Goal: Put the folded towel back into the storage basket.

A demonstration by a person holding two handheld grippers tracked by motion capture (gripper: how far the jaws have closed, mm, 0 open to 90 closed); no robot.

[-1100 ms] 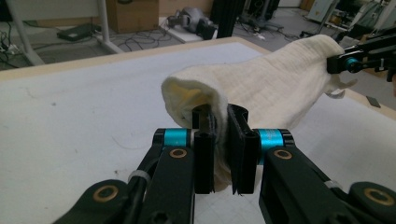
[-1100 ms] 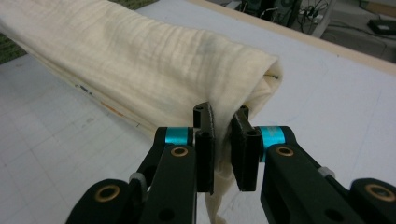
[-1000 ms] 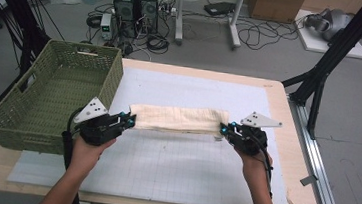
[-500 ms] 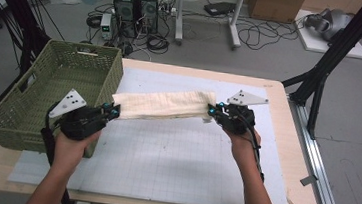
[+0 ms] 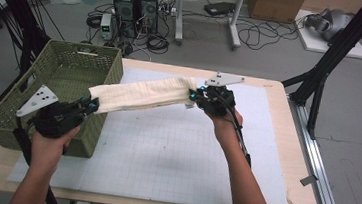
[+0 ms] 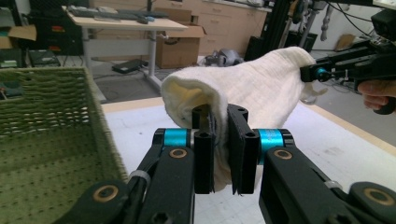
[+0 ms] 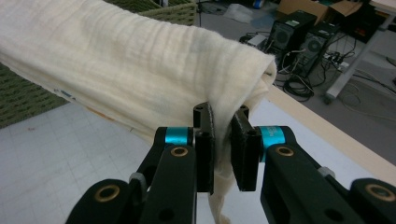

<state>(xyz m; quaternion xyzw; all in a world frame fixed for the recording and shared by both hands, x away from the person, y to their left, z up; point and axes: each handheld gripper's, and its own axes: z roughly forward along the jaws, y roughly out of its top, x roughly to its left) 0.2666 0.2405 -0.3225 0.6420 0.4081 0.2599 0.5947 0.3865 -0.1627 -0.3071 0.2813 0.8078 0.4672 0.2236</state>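
You are carrying the folded towel (image 5: 142, 94) above the table (image 5: 274, 156), toward the basket (image 5: 66, 71). The left gripper (image 5: 90, 105) and right gripper (image 5: 193, 95) are each clamping one towel end. Next, I think, you need to lower it inside the basket.

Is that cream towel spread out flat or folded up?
Folded: the towel hangs as a narrow, layered strip between the left gripper and right gripper, off the table.
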